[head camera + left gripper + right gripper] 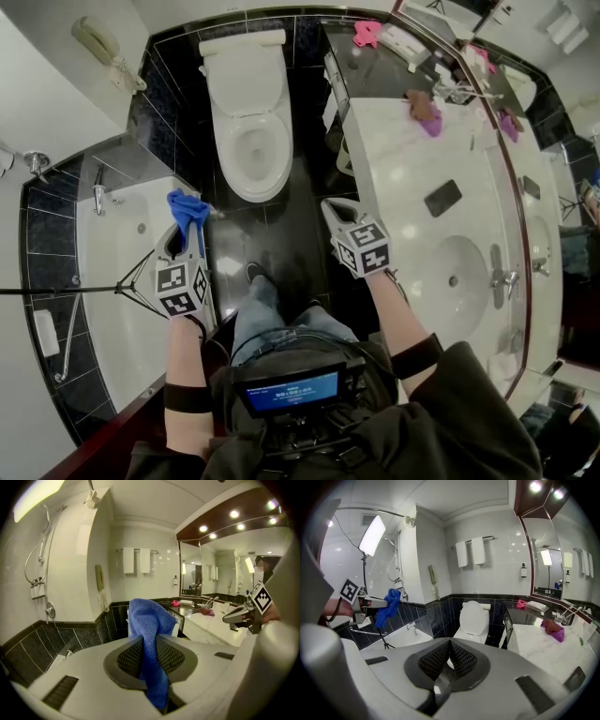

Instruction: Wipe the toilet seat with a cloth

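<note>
We see a fuzzy blue cloth (147, 616), the left gripper (150, 653) in matt grey plastic, a glossy white toilet (248, 131) top centre, shiny black floor tiles (281, 267), and a polished pale stone counter (398, 169) at right.

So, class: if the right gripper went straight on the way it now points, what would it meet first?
Probably the toilet: the right gripper, jaws shut and empty, aims at it with nothing visible between. Where exactly it would strike is unclear.
</note>
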The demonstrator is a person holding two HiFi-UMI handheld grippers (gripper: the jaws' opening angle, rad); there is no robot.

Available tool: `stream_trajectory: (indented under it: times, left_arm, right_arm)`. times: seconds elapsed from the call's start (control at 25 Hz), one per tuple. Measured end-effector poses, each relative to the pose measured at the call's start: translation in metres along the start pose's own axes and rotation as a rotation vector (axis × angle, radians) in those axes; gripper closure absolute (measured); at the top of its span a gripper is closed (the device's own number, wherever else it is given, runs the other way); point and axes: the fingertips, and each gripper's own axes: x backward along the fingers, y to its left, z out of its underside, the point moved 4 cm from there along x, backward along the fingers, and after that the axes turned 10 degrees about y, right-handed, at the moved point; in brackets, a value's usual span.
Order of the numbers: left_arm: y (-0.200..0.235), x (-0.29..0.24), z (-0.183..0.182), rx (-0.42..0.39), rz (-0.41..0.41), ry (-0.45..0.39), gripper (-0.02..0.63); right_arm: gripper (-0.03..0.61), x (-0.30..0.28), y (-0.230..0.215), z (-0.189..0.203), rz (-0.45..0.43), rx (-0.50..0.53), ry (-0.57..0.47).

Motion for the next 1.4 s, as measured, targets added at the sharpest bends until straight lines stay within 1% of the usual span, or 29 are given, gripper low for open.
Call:
stream_trajectory:
  times: [0.4,0.6,0.72,0.92,1.04,1.16,1.28,1.4]
  left_arm:
    - [0.020,-0.016,-0.005,-0.001,-0.003,0.009,0.551]
    - [0.038,-0.039,-0.009,0.000,0.006,0.011,0.551]
    - [0.050,-0.065,-0.011,-0.003,0.025,0.015,0.551]
    - [0.074,-0.112,-0.020,-0.028,0.068,0.022,0.551]
    - [0.090,-0.141,-0.027,-0.052,0.094,0.014,0.551]
    - [0.103,-0.172,-0.029,-0.092,0.111,0.009,0.551]
    - [0.107,-0.202,-0.025,-0.104,0.121,0.025,0.551]
    - [0.103,-0.228,-0.018,-0.123,0.132,0.022,0.551]
  right_arm:
    - [0.554,-0.027,0.008,-0.016,-0.012,-0.007,-0.009]
    - [0.489,-0.060,0.010,-0.023,-0.023,-0.009,0.022]
    - [0.431,-0.087,0.010,-0.031,-0.032,-0.032,0.053]
    - [0.360,-0.135,-0.002,-0.042,-0.022,-0.144,0.060]
    - [0.346,-0.167,-0.008,-0.052,-0.007,-0.211,0.060]
    - [0.342,-0.207,-0.019,-0.052,-0.002,-0.268,0.072]
    - [0.342,-0.249,-0.034,-0.037,-0.008,-0.330,0.106]
    - [0.344,-0.291,-0.050,-0.010,-0.028,-0.394,0.156]
